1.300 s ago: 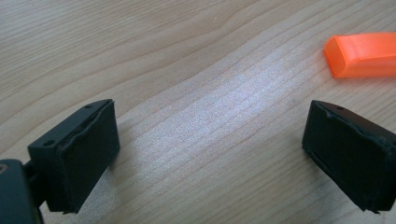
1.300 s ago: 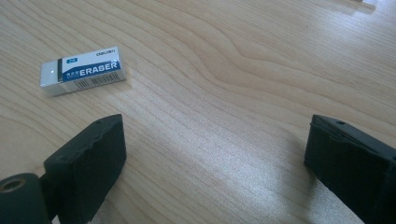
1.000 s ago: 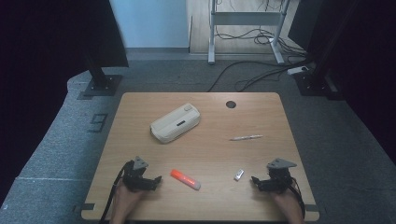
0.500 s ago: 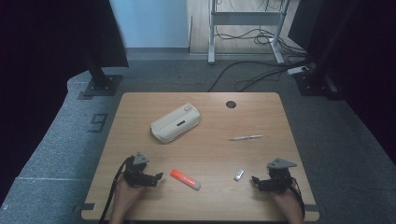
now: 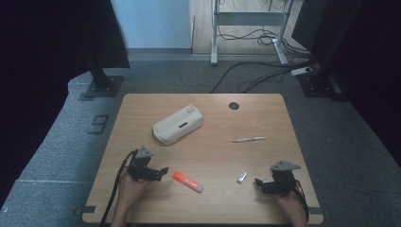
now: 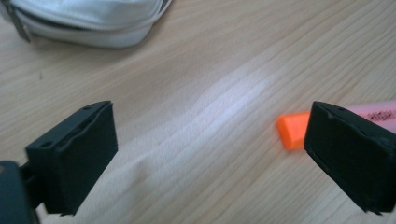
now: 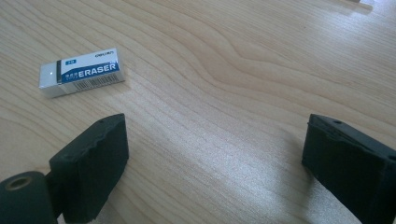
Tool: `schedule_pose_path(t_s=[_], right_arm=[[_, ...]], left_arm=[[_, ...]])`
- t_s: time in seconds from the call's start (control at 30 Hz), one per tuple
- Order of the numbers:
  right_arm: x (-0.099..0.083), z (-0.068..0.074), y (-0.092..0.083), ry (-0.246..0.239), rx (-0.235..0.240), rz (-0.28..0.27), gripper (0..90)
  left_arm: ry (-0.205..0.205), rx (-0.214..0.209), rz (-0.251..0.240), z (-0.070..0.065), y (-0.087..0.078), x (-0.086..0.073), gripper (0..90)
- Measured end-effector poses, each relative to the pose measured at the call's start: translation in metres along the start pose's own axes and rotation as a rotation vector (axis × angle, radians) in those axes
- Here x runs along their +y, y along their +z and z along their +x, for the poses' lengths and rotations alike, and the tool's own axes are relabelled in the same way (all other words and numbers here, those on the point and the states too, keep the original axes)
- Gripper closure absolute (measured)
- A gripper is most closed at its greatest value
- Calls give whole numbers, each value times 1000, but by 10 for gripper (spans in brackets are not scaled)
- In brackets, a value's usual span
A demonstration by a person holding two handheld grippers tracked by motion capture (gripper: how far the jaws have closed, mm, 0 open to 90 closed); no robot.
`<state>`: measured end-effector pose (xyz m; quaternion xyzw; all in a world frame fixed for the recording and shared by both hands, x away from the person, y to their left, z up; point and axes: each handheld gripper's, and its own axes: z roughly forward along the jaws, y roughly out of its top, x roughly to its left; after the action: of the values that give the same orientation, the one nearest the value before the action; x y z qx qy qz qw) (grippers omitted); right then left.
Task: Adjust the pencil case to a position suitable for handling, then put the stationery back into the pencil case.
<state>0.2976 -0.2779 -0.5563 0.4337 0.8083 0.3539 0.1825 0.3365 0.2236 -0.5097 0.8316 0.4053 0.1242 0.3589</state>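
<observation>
Wooden table (image 5: pixel 213 137) on grey carpet (image 5: pixel 56 151)

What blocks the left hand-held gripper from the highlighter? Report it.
Nothing visible. The left hand-held gripper stands open just left of the highlighter, with bare table between them. The pouch lies farther back, out of the path.

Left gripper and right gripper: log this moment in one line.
left gripper open, beside highlighter | right gripper open, near eraser | nothing held
</observation>
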Motion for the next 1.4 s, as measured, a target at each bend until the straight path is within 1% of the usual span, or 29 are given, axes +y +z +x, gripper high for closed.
schedule_pose_path(t_s=[0.13, 0.2, 0.27, 0.3, 0.4, 0.47, 0.5, 0.53, 0.57, 0.6, 0.7, 0.9, 0.93, 0.97, 1.0, 1.03, 1.07, 1.13, 1.2, 1.27, 1.33, 1.37, 1.4], right_arm=[[0, 0, 0, 0, 0, 0, 66], [0, 0, 0, 0, 0, 0, 66], [0, 0, 0, 0, 0, 0, 66], [0, 0, 0, 0, 0, 0, 66], [0, 0, 0, 0, 0, 0, 66], [0, 0, 0, -1, 0, 0, 66], [0, 0, 0, 0, 0, 0, 66], [0, 0, 0, 0, 0, 0, 67], [0, 0, 0, 0, 0, 0, 67], [0, 0, 0, 0, 0, 0, 67], [0, 0, 0, 0, 0, 0, 67], [0, 0, 0, 0, 0, 0, 66], [0, 0, 0, 0, 0, 0, 67], [0, 0, 0, 0, 0, 0, 66], [0, 0, 0, 0, 0, 0, 66], [0, 0, 0, 0, 0, 0, 67], [0, 0, 0, 0, 0, 0, 67], [0, 0, 0, 0, 0, 0, 67], [0, 0, 0, 0, 0, 0, 66], [0, 0, 0, 0, 0, 0, 67], [0, 0, 0, 0, 0, 0, 67], [0, 0, 0, 0, 0, 0, 67], [0, 0, 0, 0, 0, 0, 67]], left_arm=[[22, 6, 24, 0, 3, 10, 29], [32, 8, 28, 0, 3, 16, 27], [36, 6, 25, 0, 4, 20, 26], [40, 2, 26, 1, 4, 25, 27], [42, 1, 18, 1, 5, 29, 31], [41, -12, 20, 2, 7, 34, 27], [55, -1, 30, 2, 9, 39, 26], [55, -1, 30, 2, 9, 39, 25], [60, -2, 33, 2, 11, 45, 24], [60, -2, 33, 2, 11, 45, 20], [70, 4, 34, 2, 14, 54, 19], [75, -5, 37, 5, 22, 69, 21], [82, 1, 41, 6, 24, 71, 18], [88, 34, 46, 7, 27, 73, 12], [88, 34, 46, 7, 27, 73, 17], [85, 47, 43, 8, 29, 74, 16], [77, 53, 52, 9, 30, 75, 16], [50, 46, 68, 15, 35, 79, 16], [48, 47, 70, 17, 36, 80, 12], [40, 33, 79, 20, 39, 83, 0], [39, 12, 76, 22, 40, 87, 0], [43, 13, 73, 24, 40, 91, 0], [43, 13, 73, 24, 40, 91, 4]])
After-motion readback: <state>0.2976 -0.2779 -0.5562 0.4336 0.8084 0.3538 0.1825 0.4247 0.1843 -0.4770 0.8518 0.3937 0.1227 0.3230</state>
